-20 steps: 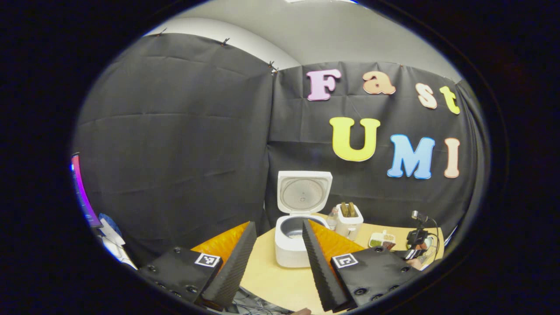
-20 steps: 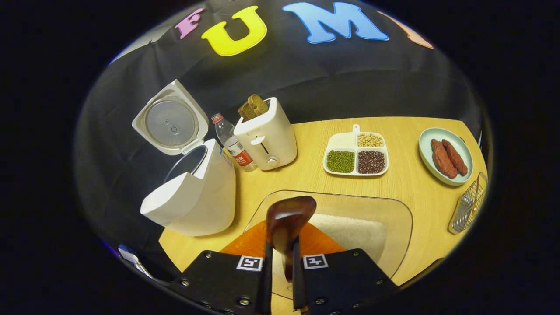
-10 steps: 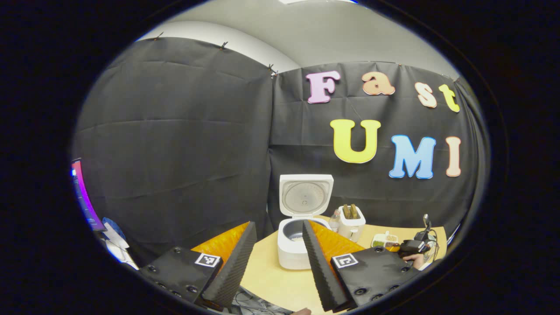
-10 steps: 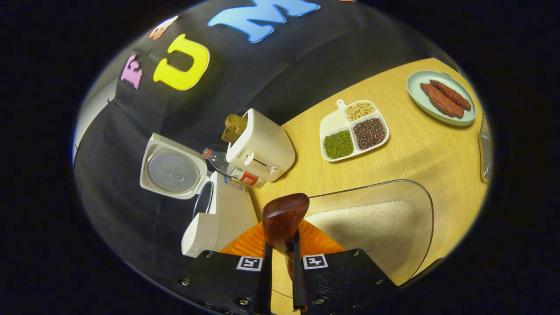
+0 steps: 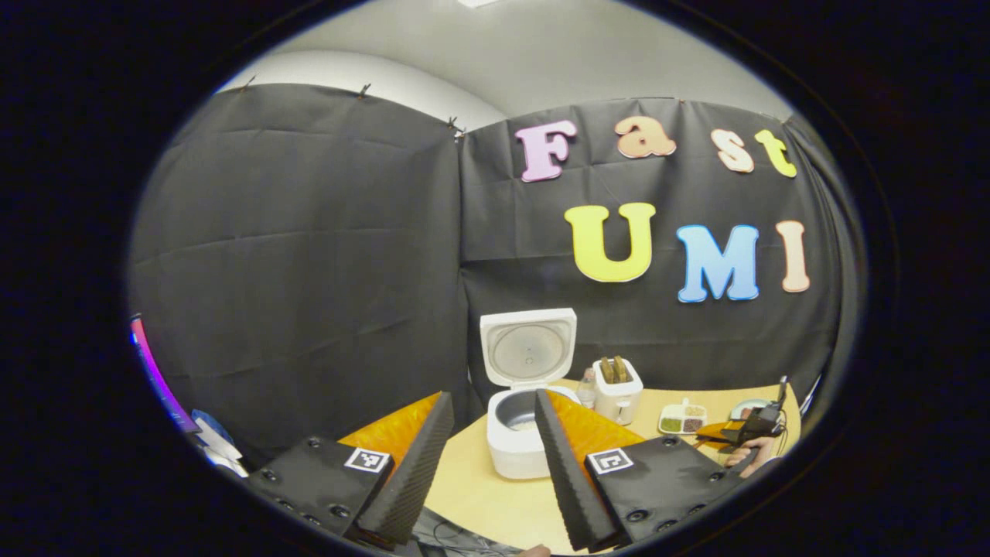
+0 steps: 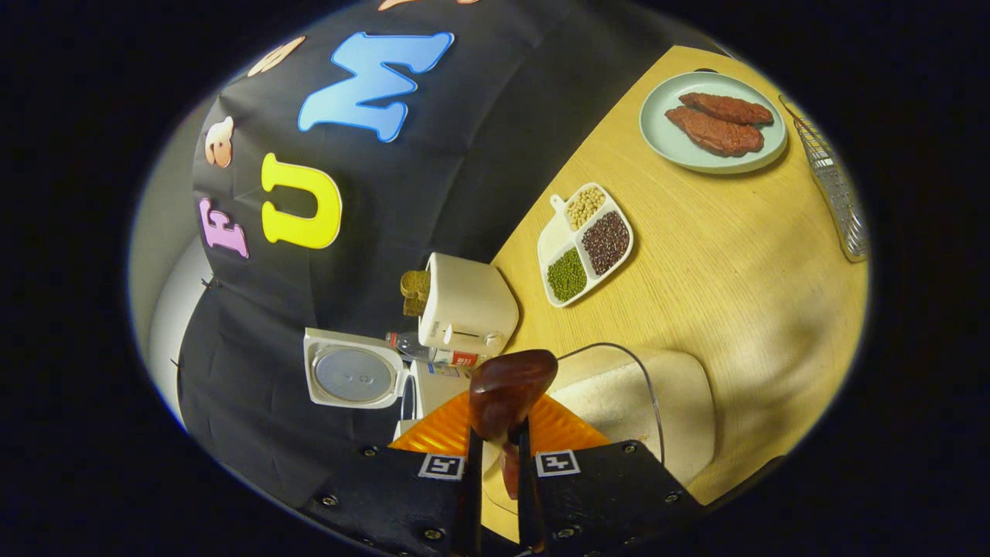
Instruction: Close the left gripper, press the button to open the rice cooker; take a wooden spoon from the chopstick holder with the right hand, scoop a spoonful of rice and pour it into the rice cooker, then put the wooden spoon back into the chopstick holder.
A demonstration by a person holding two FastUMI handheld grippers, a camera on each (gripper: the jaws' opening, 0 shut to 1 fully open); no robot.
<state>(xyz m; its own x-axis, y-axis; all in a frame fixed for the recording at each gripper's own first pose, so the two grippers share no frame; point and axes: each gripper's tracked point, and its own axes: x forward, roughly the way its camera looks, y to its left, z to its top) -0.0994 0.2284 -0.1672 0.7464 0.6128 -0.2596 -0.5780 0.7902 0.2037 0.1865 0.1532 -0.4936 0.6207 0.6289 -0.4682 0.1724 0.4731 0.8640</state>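
In the left gripper view, my left claw [image 5: 486,464] sits at the bottom of the frame with its fingers spread apart and nothing between them. Past them, at lower centre, the rice cooker [image 5: 517,441] stands on the surface [image 5: 495,503] with its lid up and a little rice lying pale in the pot. A toaster [image 5: 616,391] stands just to its right, and at the lower right edge a hand holds my other claw. In the right gripper view, my right claw [image 6: 495,472] at bottom centre is clamped on the handle of the wooden spoon [image 6: 506,391], whose bowl rises just above the fingers, rolled over, so I cannot tell whether rice is left in it. The rice cooker lies to the left of the spoon, the clear rice container [image 6: 657,402] to its right, and the wire chopstick holder [image 6: 835,178] far off at the upper right edge. I judge that the scoop and pour are done or finishing; next I must swing the spoon right across the surface, stand it handle-up over the holder and let go.
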